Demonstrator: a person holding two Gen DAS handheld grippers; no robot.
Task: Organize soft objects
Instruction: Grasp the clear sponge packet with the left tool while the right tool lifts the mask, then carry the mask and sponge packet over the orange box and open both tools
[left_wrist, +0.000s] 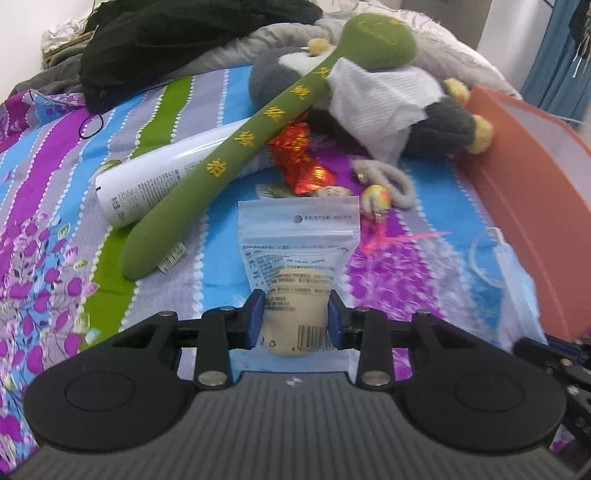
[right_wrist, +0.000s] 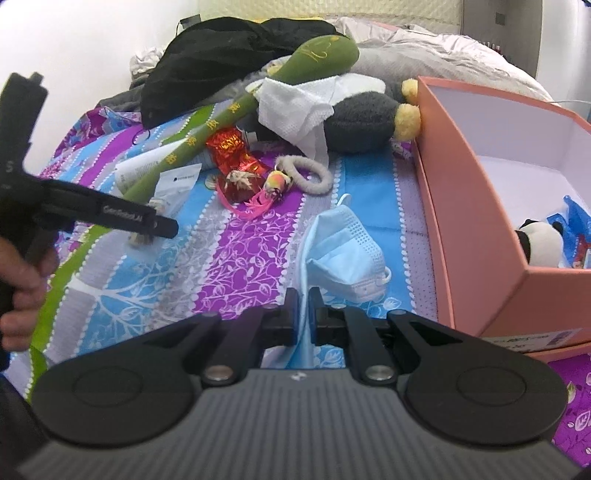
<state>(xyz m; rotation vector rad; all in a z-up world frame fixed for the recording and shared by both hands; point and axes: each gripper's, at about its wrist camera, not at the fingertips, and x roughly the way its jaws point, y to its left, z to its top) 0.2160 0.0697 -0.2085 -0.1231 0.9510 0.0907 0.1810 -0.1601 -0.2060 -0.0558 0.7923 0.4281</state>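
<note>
Nearest the left gripper (left_wrist: 295, 319), a clear pouch (left_wrist: 297, 258) sits clamped by its lower end between the fingers, low over the bed (left_wrist: 55, 206). Slick plastic held so near one end could slide out. Right gripper (right_wrist: 303, 314), level and low, pinches the face mask (right_wrist: 341, 251) edge beside the pink box (right_wrist: 476, 236); that thin hold may slip.

**A lived-in bedroom at home**

The surface is a bed spread with a striped purple, blue and green floral cotton sheet (right_wrist: 236, 258). A rumpled pale grey quilt (right_wrist: 436, 48) and a heap of black clothing (right_wrist: 221, 59) lie at its far end against a plain white wall (right_wrist: 92, 48). A grey plush toy with yellow feet (right_wrist: 365, 122) and a salmon-pink cardboard storage box (right_wrist: 476, 236) sit on the sheet.
</note>
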